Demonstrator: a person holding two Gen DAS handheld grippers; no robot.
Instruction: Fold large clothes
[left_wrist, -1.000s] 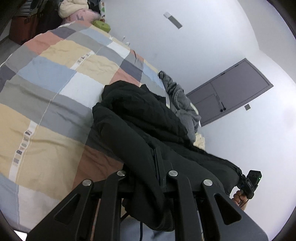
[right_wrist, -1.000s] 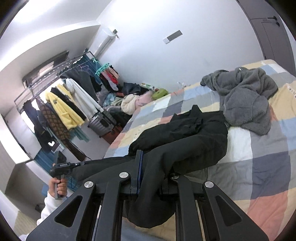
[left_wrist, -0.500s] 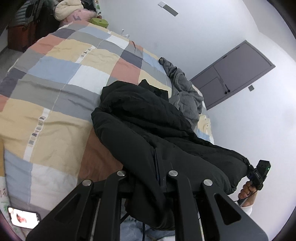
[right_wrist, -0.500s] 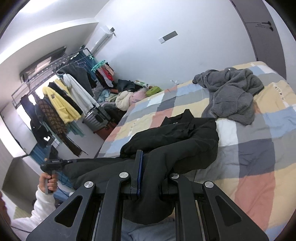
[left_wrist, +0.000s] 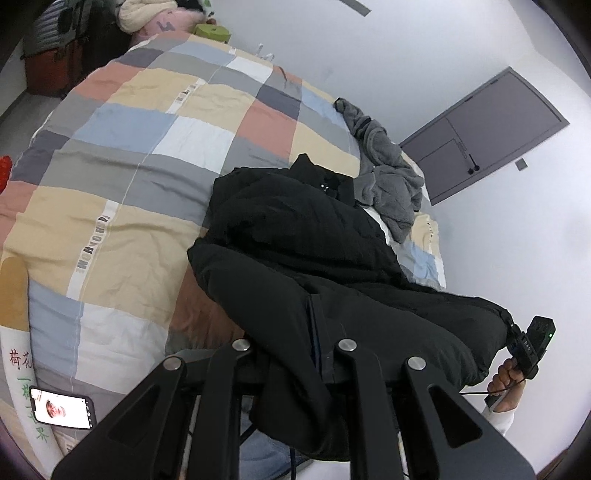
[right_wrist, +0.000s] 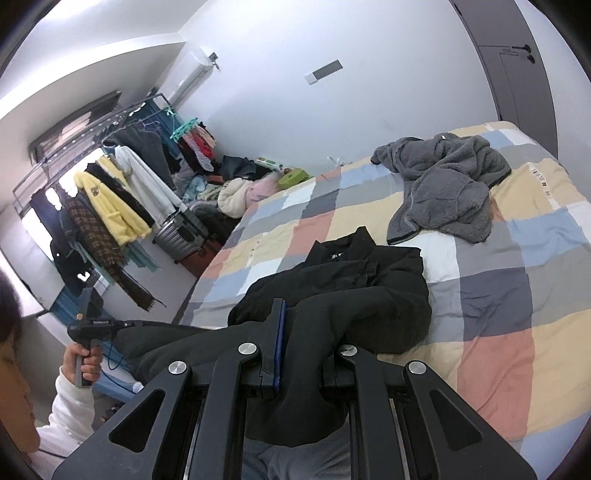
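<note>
A large black padded jacket lies partly on the patchwork bed, its collar toward the far side. My left gripper is shut on one end of the jacket's near hem, which drapes over its fingers. My right gripper is shut on the other end of the hem. The hem hangs stretched between the two, just off the bed's near edge. The jacket also shows in the right wrist view. Each gripper shows in the other's view, the right and the left.
A crumpled grey fleece lies on the bed beyond the jacket, also in the left wrist view. A phone lies at the bed's near corner. A clothes rack, suitcase and clothes pile stand left of the bed. A grey door is far right.
Both grippers have drawn back and up from the bed with the hem in them. More of the bed's near edge and the phone have come into view.
</note>
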